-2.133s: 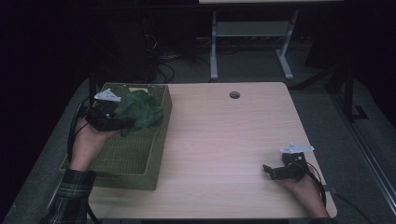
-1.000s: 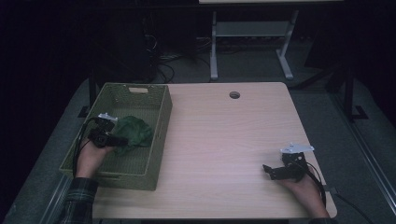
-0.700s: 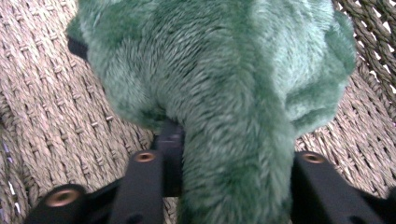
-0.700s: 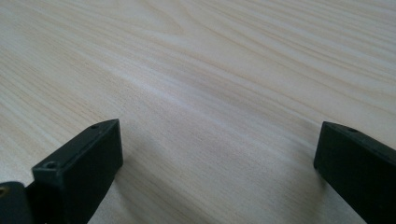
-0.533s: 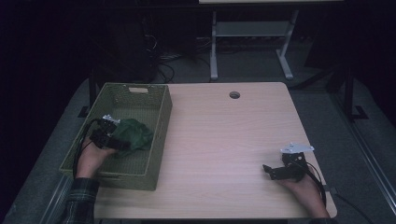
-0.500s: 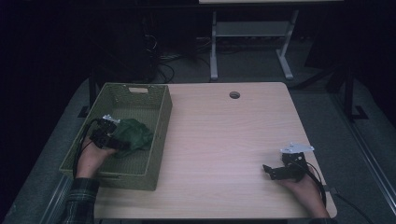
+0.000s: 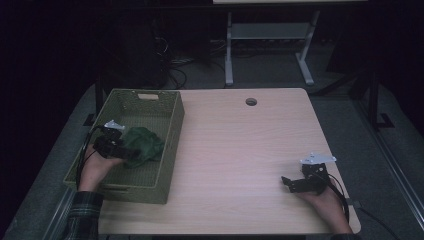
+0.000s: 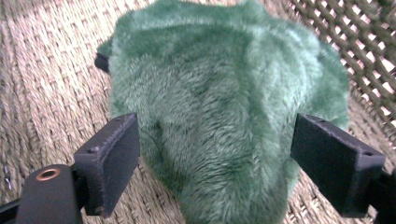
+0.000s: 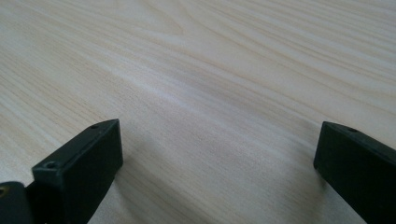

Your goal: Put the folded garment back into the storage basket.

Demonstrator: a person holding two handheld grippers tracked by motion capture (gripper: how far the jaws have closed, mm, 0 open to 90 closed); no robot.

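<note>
The green plush toy (image 8: 224, 116) lies in the woven basket (image 7: 172, 130) on the counter's left – soft, light, squashy, best pinched across its bulk – between the left tongs (image 8: 215, 154), just opened and clear of it, while the right tongs (image 9: 219, 158) gape empty.

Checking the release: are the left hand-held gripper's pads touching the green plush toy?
Apart. The left gripper view shows the left hand-held gripper, jaws just opened, standing clear either side of the plush toy.

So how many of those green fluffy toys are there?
1. The green plush toy lies inside the woven basket at the table's left, between the left gripper's open jaws. None elsewhere visible.
</note>
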